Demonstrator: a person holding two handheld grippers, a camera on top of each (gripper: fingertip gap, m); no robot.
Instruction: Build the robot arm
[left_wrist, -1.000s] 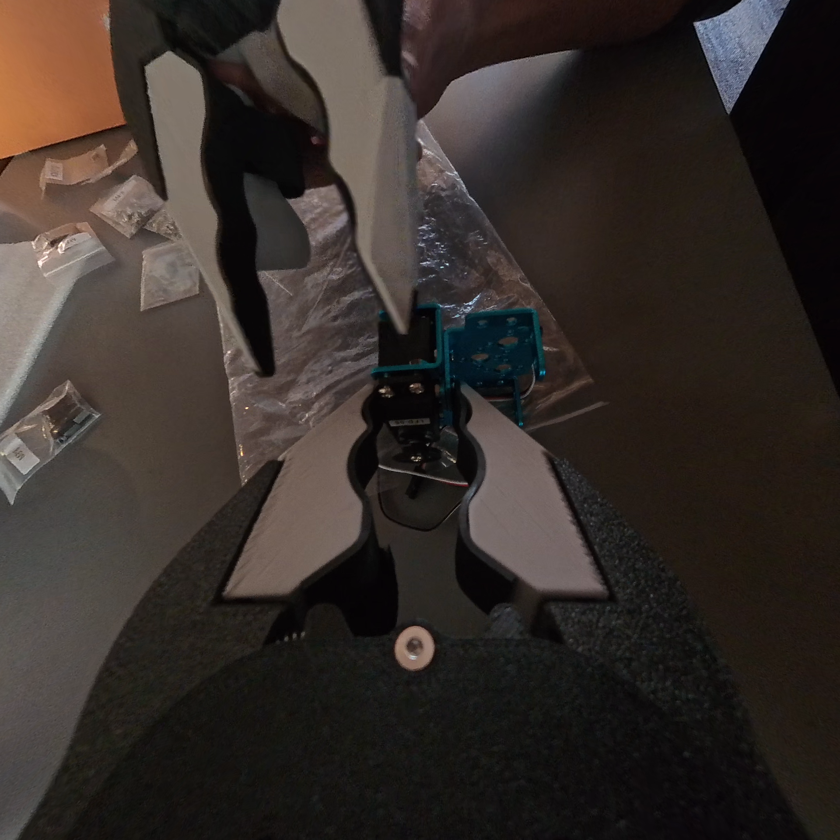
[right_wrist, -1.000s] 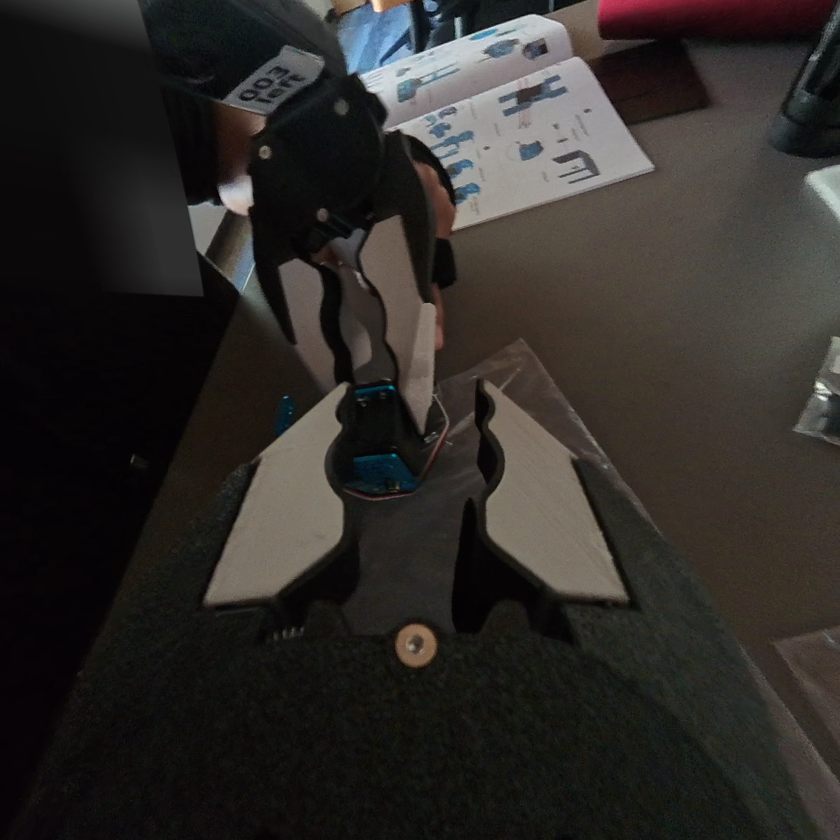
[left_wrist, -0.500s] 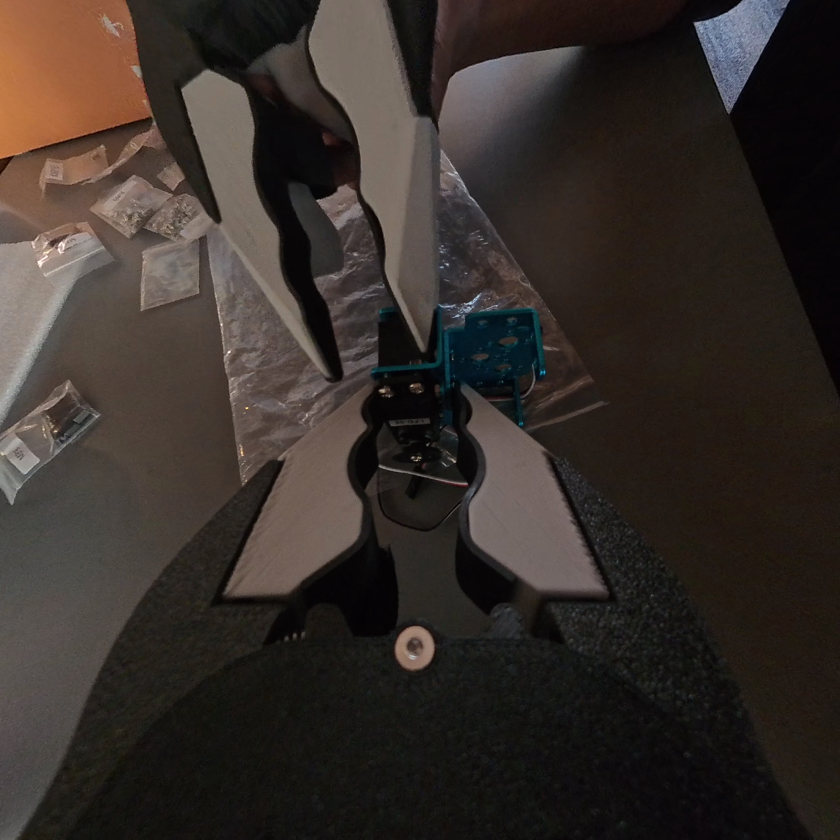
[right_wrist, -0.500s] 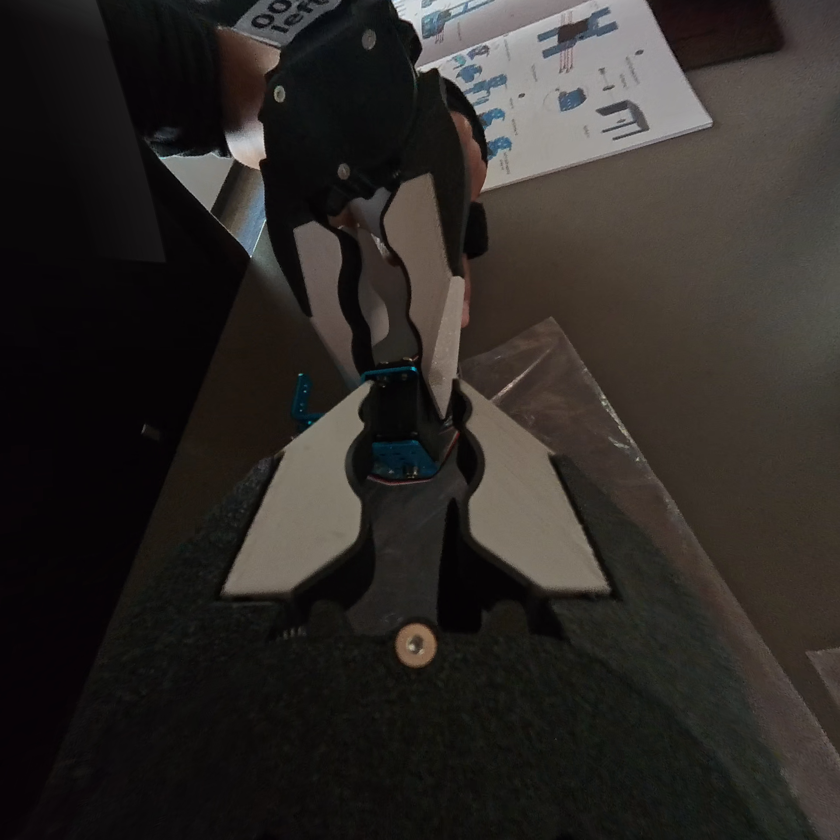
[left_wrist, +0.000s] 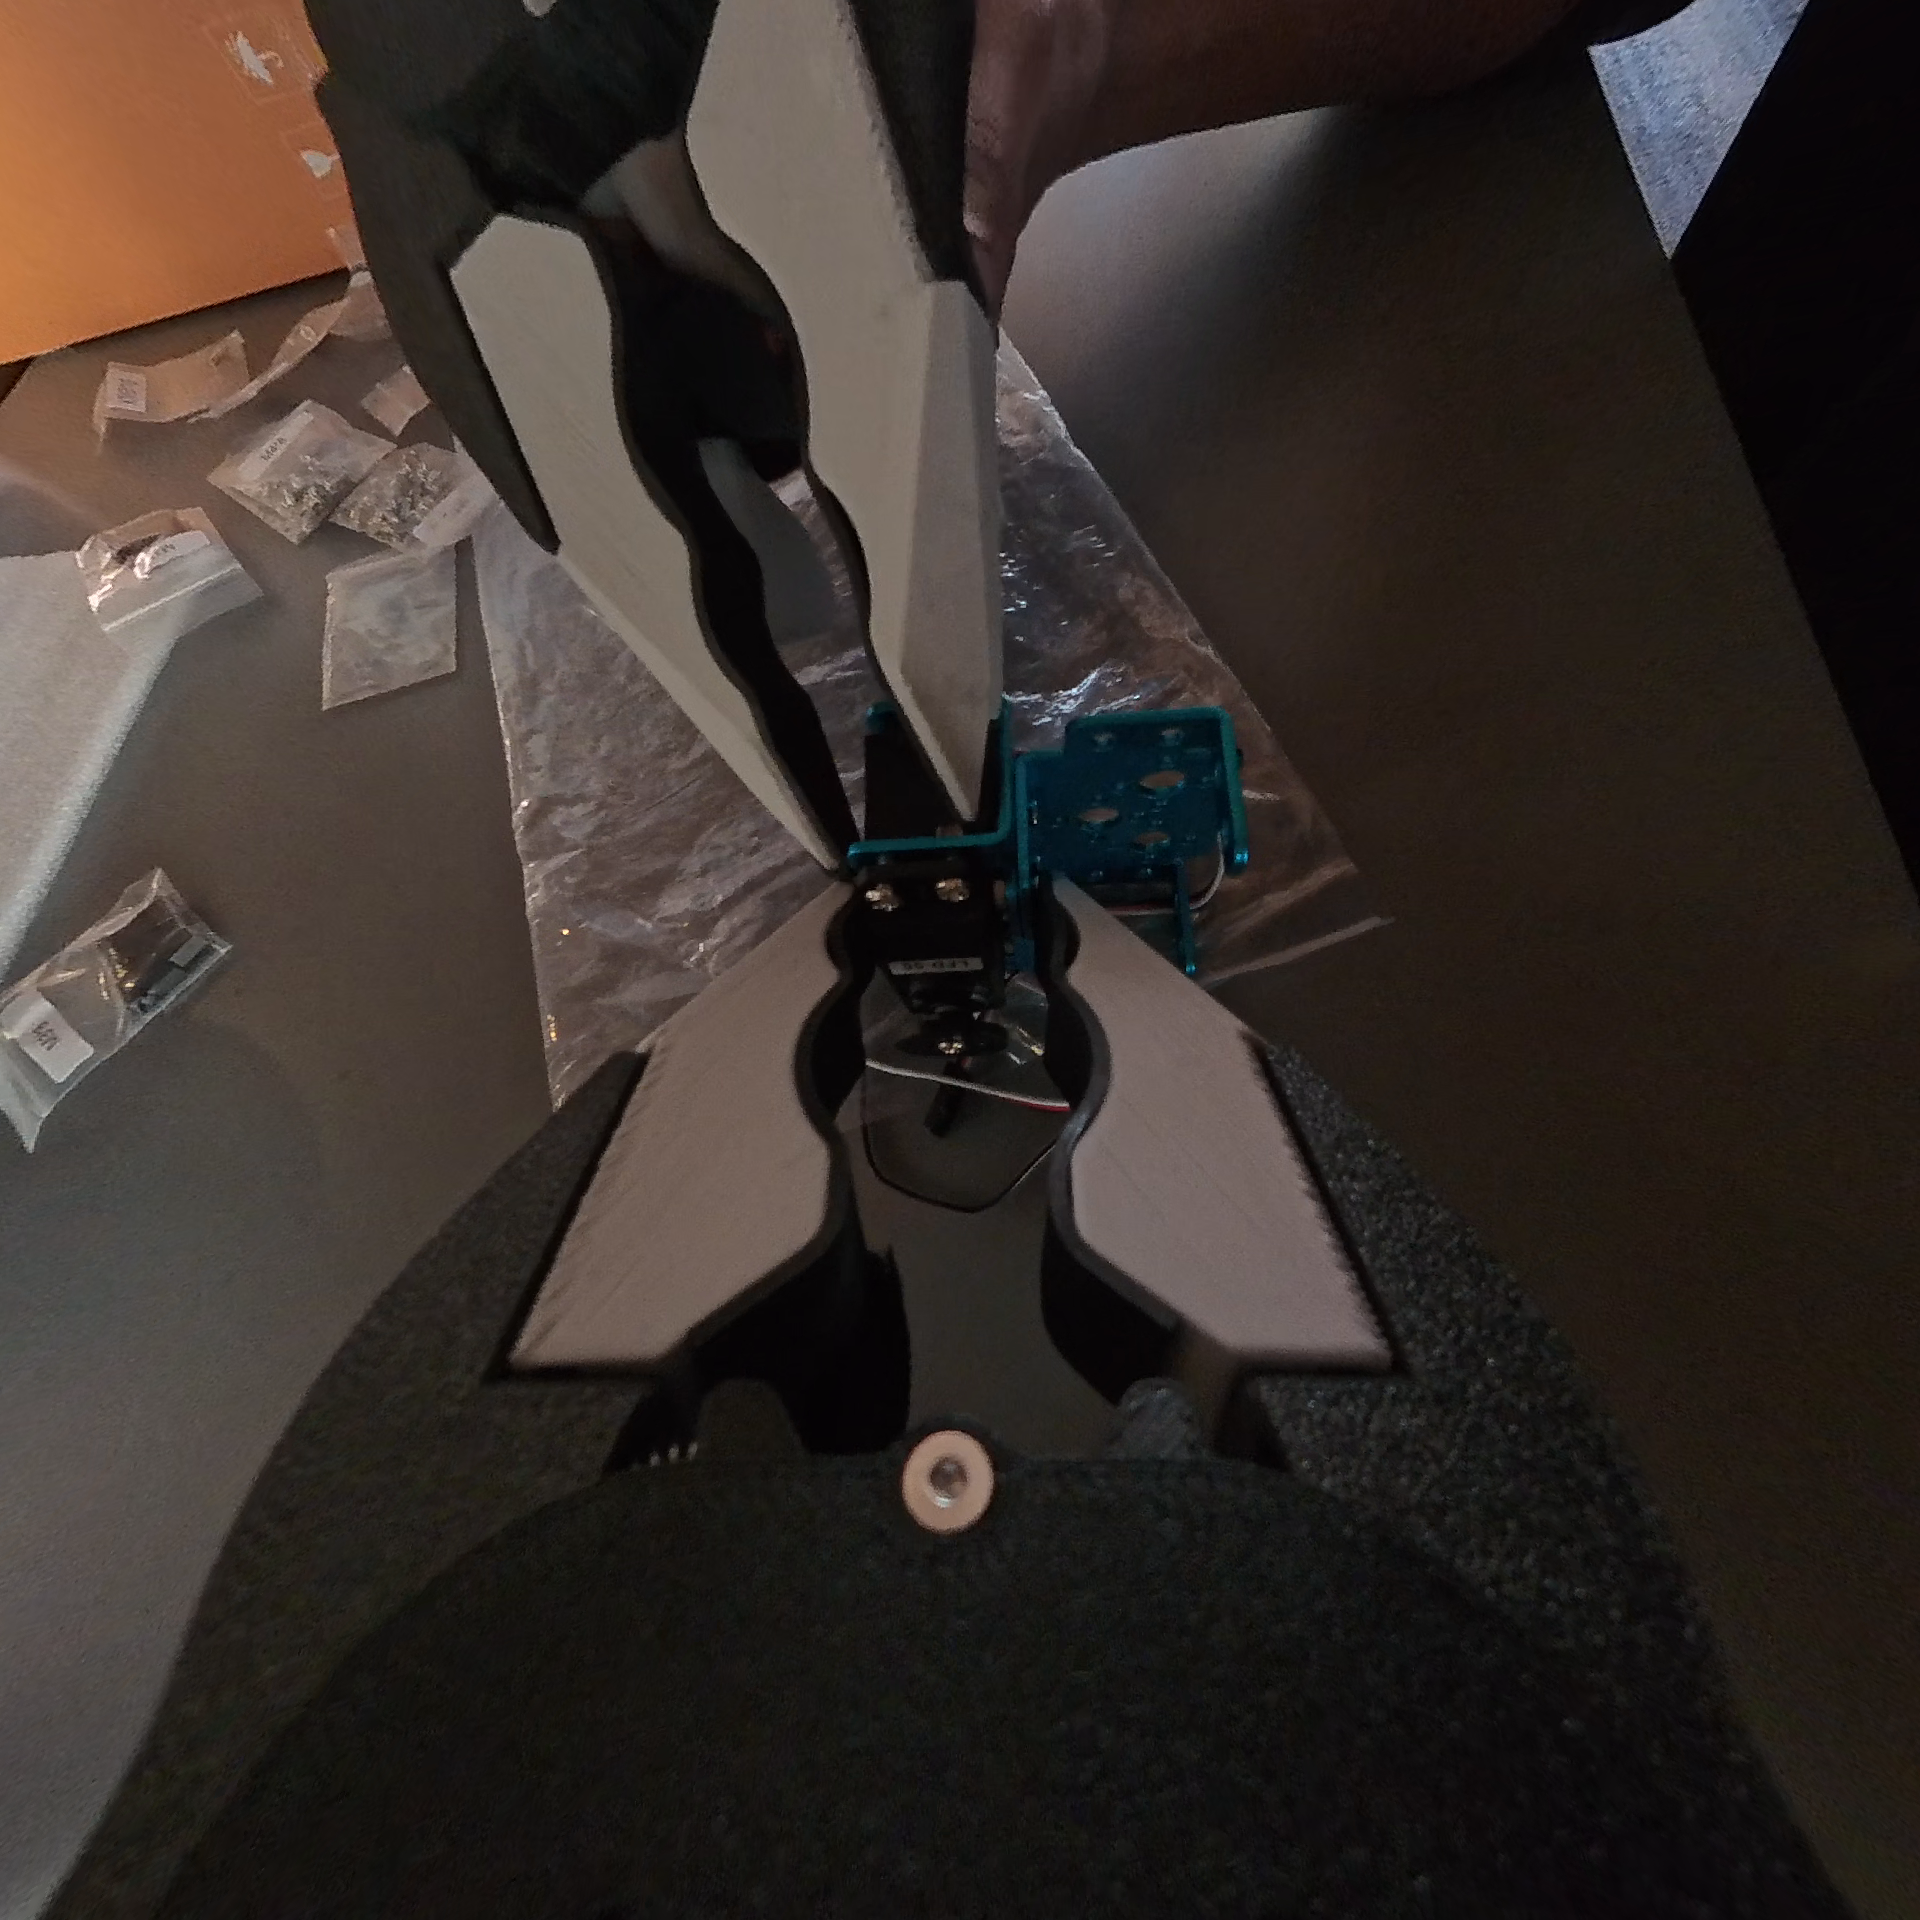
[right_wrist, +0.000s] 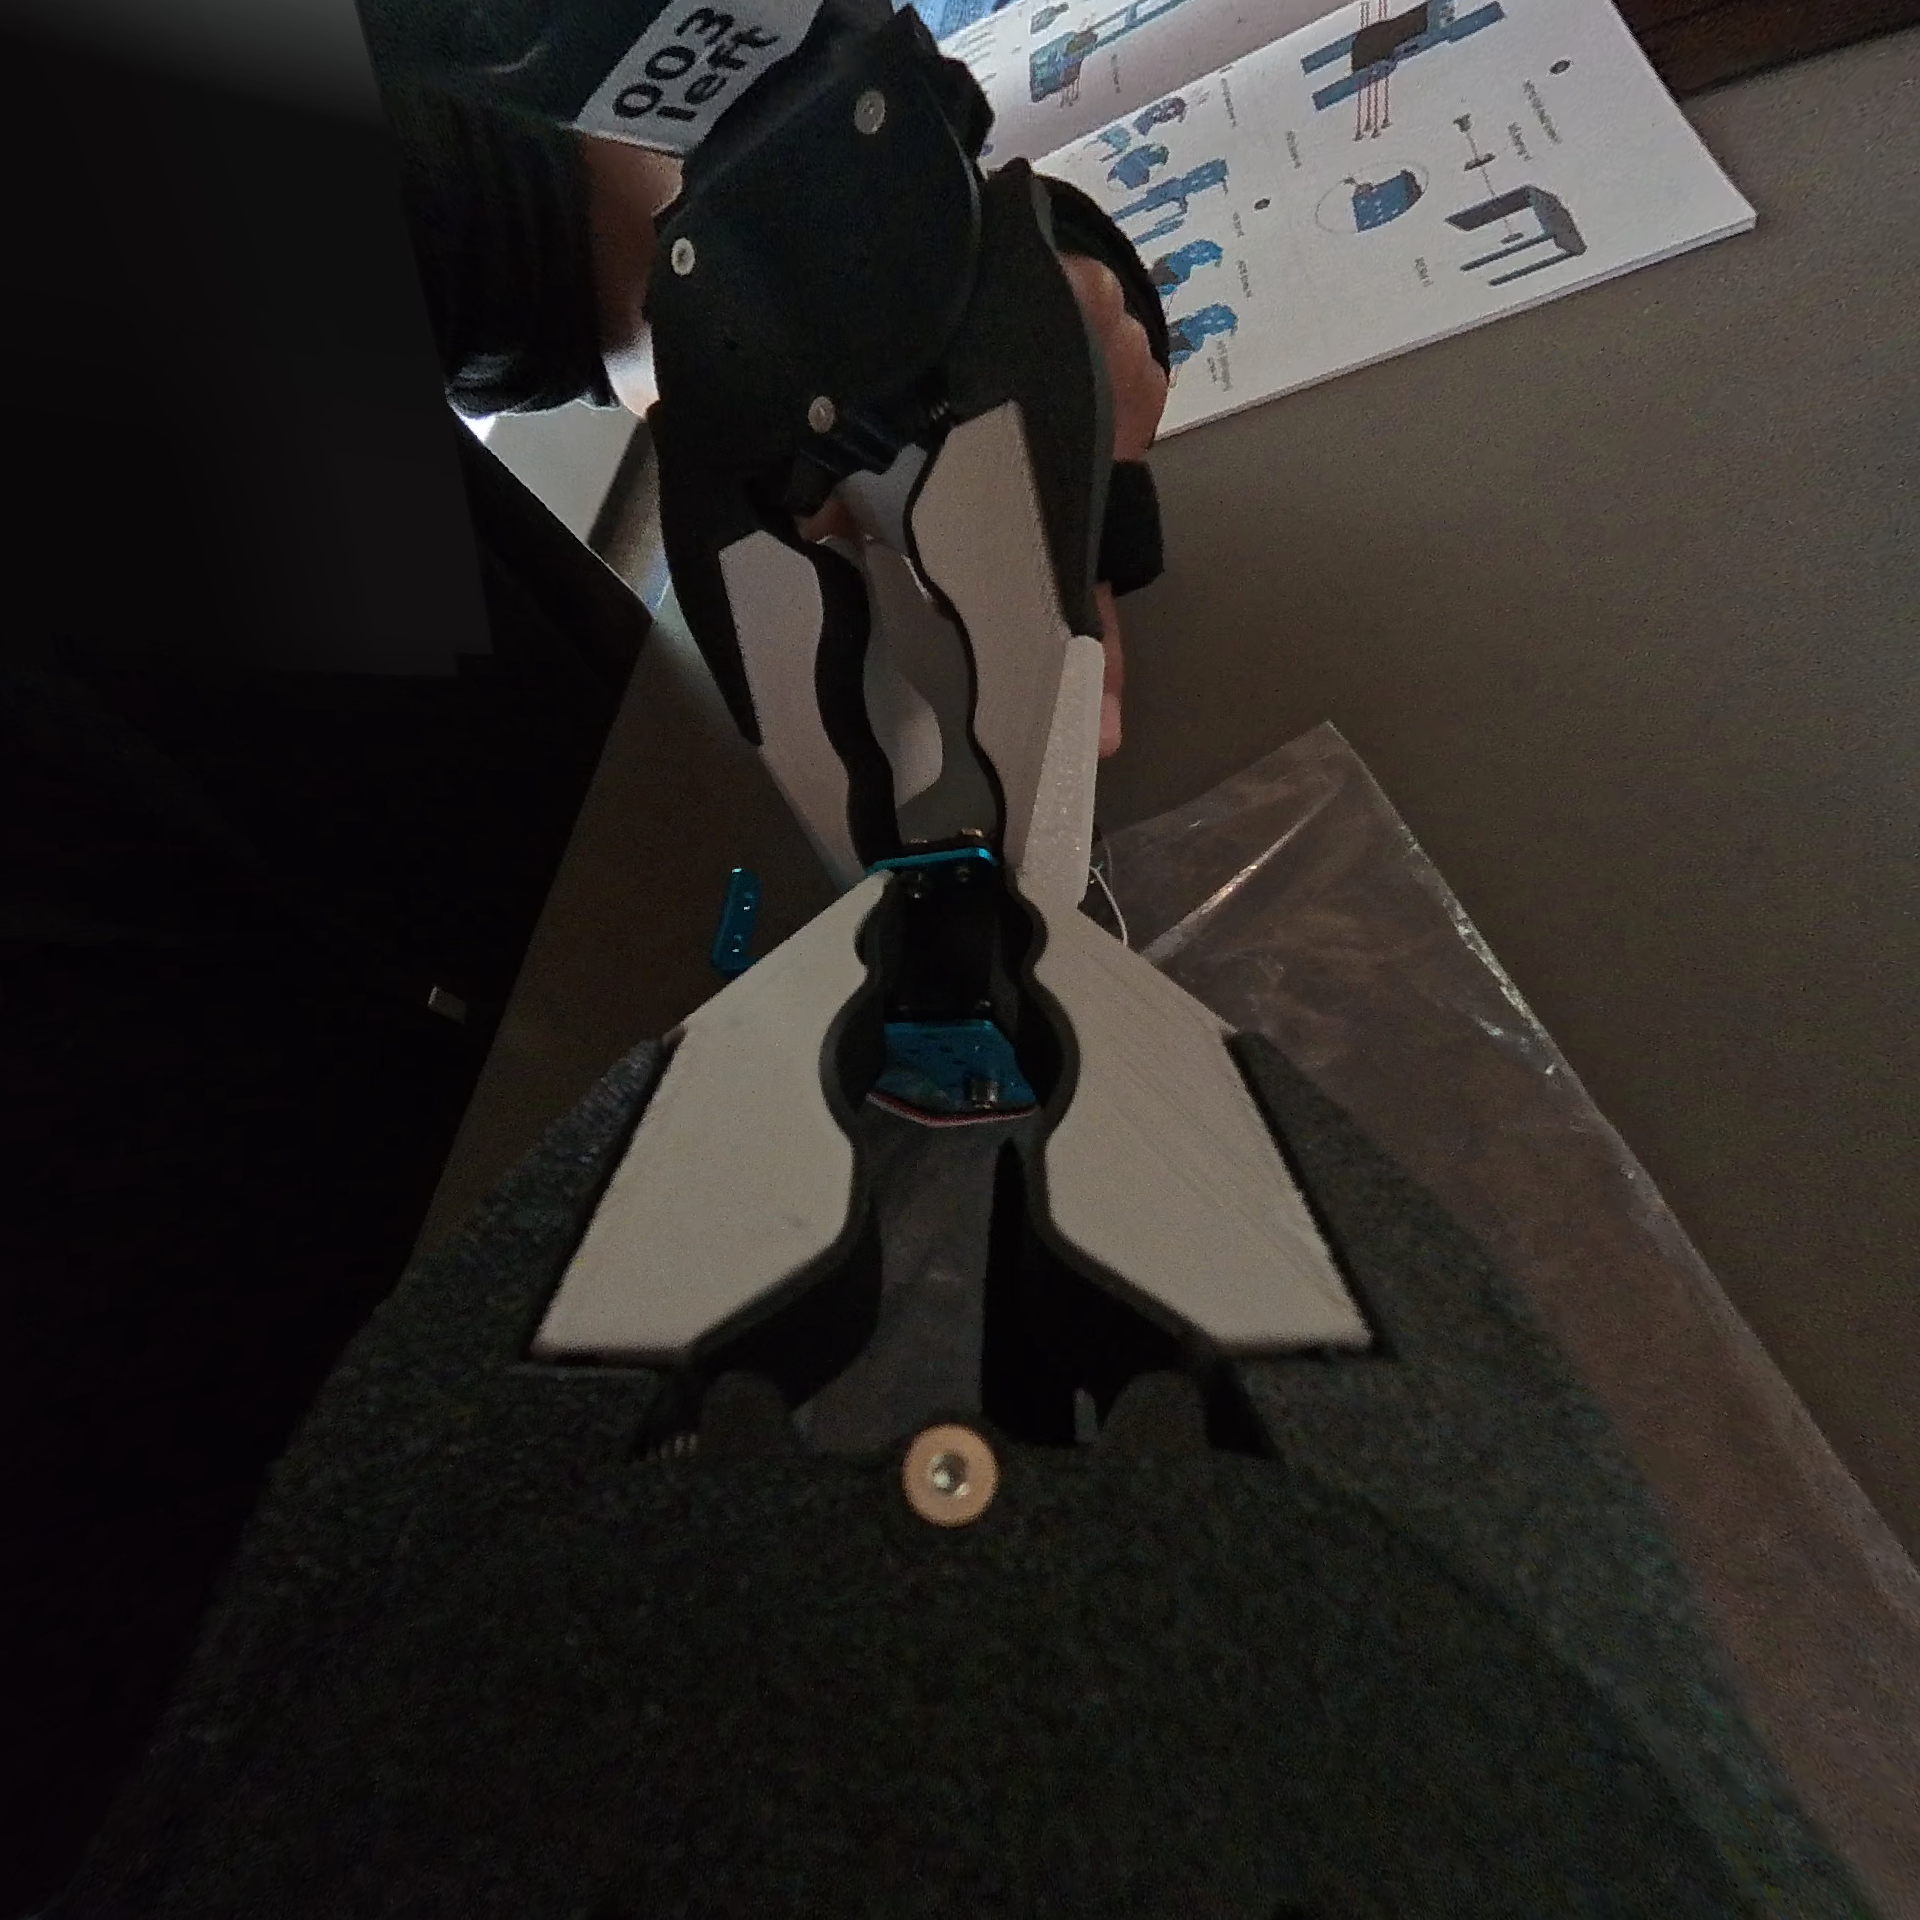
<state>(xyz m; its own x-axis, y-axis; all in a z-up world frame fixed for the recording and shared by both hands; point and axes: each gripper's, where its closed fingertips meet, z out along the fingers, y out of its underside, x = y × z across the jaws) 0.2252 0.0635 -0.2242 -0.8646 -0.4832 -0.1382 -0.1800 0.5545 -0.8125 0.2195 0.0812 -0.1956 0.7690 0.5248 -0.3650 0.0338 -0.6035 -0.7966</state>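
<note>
A black servo (left_wrist: 935, 925) in a teal metal bracket (left_wrist: 1132, 821) is held just above a clear plastic bag (left_wrist: 644, 810) on the dark table (left_wrist: 1455, 727). My left gripper (left_wrist: 945, 888) is shut on the servo's near end. My right gripper (left_wrist: 902, 836) comes down from above, and its fingertips close on the servo's far end. In the right wrist view my right gripper (right_wrist: 951, 888) is shut on the servo (right_wrist: 940, 956), with a teal plate (right_wrist: 940, 1070) between its fingers. The left gripper (right_wrist: 961, 862) meets it from the far side, held by a hand.
Several small bags of screws (left_wrist: 353, 499) lie at the left, by an orange box (left_wrist: 135, 156) and a white foam sheet (left_wrist: 52, 675). An open instruction booklet (right_wrist: 1351, 156) lies at the back. A small teal part (right_wrist: 740, 925) sits near the table's left edge. Only a small space, under 4 cm, lies between the two pairs of fingers.
My right gripper has come down toward the servo and closed from open onto its far end. My left gripper has kept its hold and stayed still.
</note>
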